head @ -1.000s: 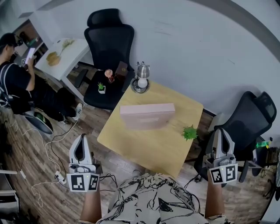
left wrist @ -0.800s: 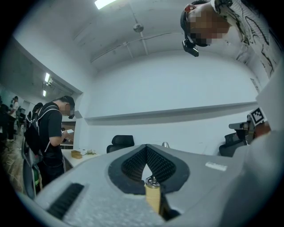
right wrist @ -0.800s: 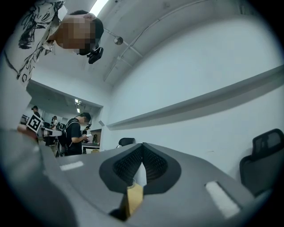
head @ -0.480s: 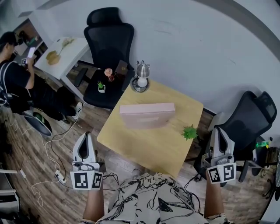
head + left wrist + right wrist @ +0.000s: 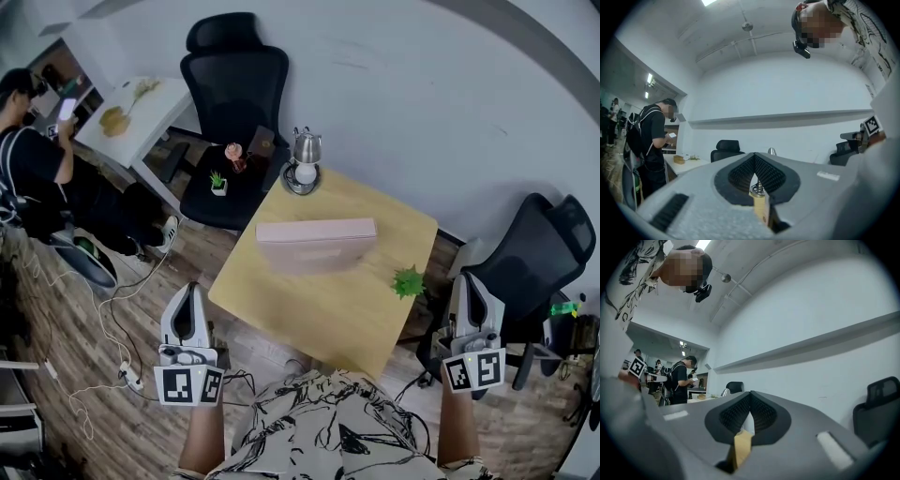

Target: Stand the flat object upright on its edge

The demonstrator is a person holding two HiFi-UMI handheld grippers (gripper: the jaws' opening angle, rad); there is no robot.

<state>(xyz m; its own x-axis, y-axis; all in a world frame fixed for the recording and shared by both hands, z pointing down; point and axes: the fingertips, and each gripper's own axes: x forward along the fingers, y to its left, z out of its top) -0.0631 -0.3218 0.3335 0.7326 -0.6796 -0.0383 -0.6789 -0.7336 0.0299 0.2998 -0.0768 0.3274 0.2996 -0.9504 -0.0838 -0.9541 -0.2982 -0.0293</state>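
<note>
A flat pink box (image 5: pixel 316 246) is on the wooden table (image 5: pixel 347 314), toward the far side; it appears to stand on its long edge, with a narrow top face and a broad front face toward me. My left gripper (image 5: pixel 191 291) hangs off the table's near left corner over the floor, jaws shut and empty. My right gripper (image 5: pixel 472 279) hangs past the table's right edge, also shut and empty. In the left gripper view the closed gripper (image 5: pixel 754 155) points at the far wall. The right gripper (image 5: pixel 751 393) shows the same in its own view.
A steel kettle (image 5: pixel 306 148) and a white ball-shaped thing (image 5: pixel 305 175) stand at the table's far corner, and a small green plant (image 5: pixel 407 282) at its right edge. Black office chairs stand beyond (image 5: pixel 234 94) and to the right (image 5: pixel 534 262). A person (image 5: pixel 37 159) stands far left; cables (image 5: pixel 112 328) lie on the floor.
My left gripper has shifted a little to the right, nearer the table's corner. The right gripper and the pink box have hardly moved.
</note>
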